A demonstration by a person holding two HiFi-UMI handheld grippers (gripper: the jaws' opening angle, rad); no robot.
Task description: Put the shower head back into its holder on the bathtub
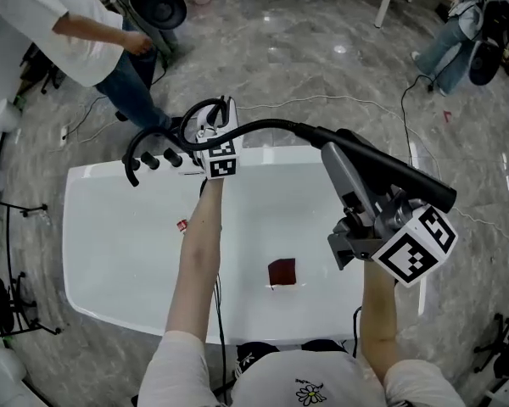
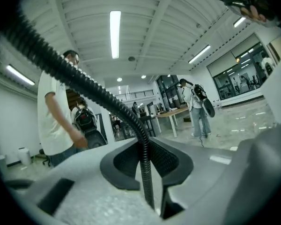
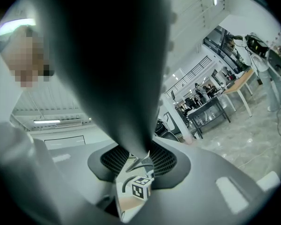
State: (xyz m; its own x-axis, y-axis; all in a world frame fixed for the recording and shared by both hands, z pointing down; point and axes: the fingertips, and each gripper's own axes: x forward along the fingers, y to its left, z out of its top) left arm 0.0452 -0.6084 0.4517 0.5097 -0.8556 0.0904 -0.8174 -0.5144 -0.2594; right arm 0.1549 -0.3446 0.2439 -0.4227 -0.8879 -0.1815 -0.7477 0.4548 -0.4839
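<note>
In the head view a black shower head [image 1: 399, 176] hangs over the right side of the white bathtub [image 1: 93, 185], and my right gripper [image 1: 335, 155] is shut on it. In the right gripper view the shower head [image 3: 117, 69] is a dark bulk that narrows into that gripper [image 3: 139, 156]. Its black ribbed hose [image 1: 263, 125] arcs left to my left gripper [image 1: 205, 130], which sits at the tub's far rim beside the black faucet knobs [image 1: 157, 158]. The hose [image 2: 84, 81] is pinched between the pads of the left gripper [image 2: 147, 161]. I cannot pick out the holder.
A dark red square [image 1: 282, 271] and a small red bit [image 1: 181, 225] lie in the tub. One person in a white shirt [image 1: 68, 24] stands beyond the far left corner, another [image 1: 458, 24] at the far right. A cable [image 1: 407, 108] crosses the marble floor.
</note>
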